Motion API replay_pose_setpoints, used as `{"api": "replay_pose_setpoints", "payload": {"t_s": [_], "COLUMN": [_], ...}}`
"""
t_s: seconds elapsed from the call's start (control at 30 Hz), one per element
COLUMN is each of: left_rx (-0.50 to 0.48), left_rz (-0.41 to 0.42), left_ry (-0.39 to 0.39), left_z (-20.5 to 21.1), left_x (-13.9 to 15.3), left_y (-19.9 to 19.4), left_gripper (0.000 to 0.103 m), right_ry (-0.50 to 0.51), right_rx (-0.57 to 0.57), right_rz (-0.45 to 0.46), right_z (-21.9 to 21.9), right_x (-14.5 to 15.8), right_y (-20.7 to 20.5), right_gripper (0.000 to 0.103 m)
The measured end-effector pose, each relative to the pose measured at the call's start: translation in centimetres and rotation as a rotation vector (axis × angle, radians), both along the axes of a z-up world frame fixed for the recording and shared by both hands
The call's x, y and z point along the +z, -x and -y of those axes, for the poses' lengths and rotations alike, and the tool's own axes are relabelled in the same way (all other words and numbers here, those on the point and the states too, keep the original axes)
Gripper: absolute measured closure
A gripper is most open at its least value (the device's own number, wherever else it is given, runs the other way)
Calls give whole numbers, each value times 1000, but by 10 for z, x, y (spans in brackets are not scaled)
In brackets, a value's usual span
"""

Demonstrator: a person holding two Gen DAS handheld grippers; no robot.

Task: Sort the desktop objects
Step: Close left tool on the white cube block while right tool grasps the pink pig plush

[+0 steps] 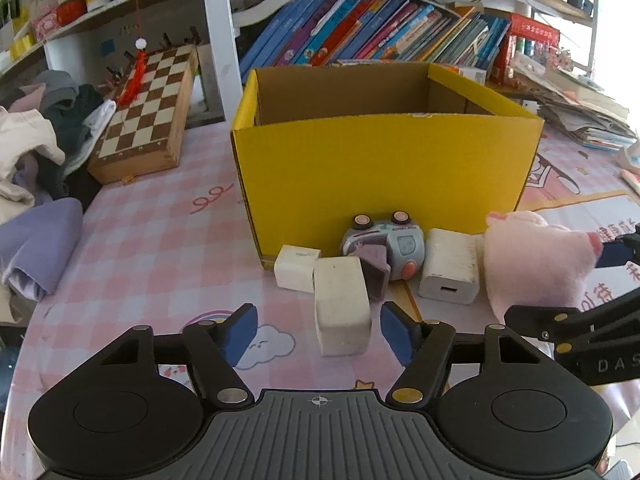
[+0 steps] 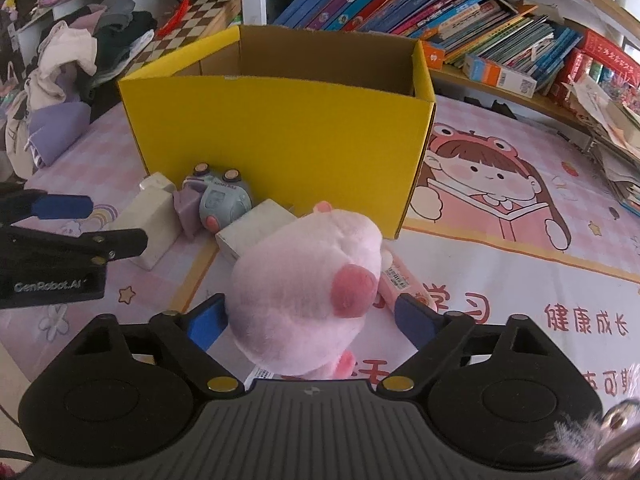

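Observation:
My left gripper [image 1: 318,332] stands open around a tall white block [image 1: 342,308] lying on the pink mat; its pads sit clear of the block on both sides. Past the block lie a small white cube [image 1: 296,268], a purple block [image 1: 376,276], a grey toy car [image 1: 396,244] and a white charger [image 1: 450,276], all in front of the yellow cardboard box [image 1: 380,176]. My right gripper [image 2: 310,320] is open around a pink plush toy [image 2: 304,292]. Its left pad touches the plush, while the right pad stands slightly off it. A pink packet [image 2: 400,280] lies behind the plush.
A chessboard case [image 1: 148,112] and a heap of clothes [image 1: 40,140] crowd the left, with a purple cloth [image 1: 40,240] at the mat's edge. Books [image 1: 360,32] line the shelf behind the box. A stack of papers [image 1: 580,108] sits at the right.

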State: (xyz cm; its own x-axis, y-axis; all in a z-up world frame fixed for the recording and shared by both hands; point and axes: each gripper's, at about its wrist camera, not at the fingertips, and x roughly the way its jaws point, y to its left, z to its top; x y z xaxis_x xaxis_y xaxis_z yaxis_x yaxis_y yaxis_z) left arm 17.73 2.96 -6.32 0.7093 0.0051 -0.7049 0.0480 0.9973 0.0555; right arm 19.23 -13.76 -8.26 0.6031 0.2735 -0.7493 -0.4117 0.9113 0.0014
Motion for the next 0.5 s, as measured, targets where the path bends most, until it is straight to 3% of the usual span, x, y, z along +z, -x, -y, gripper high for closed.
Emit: {"api": "replay_pose_setpoints", "payload": {"t_s": [0.07,0.13,0.2,0.33,0.5], "left_rx": [4,11,11,-7,-9], "left_rz": [-18,-33,-44,-54,-57], "left_ry": [5,10,22,40,69], "left_z": [1,1,0,3,1], "left_x": [-4,-8,-10,-11,-7], "left_y": [-6,-11,-13,-14,-8], "left_gripper": [46,52,56,76,80], "right_ry": [-11,-22,-20,-28,-36], "right_rx": [10,27,38,49,50], "right_rz": [-13,-21,-18,-17,-8], "right_z": [2,2,3,8,13], "right_x": [-2,-3,-3,-2,4], "right_y": [-3,-4,-4,-4,0], "right_gripper": [22,36,37,41,44]}}
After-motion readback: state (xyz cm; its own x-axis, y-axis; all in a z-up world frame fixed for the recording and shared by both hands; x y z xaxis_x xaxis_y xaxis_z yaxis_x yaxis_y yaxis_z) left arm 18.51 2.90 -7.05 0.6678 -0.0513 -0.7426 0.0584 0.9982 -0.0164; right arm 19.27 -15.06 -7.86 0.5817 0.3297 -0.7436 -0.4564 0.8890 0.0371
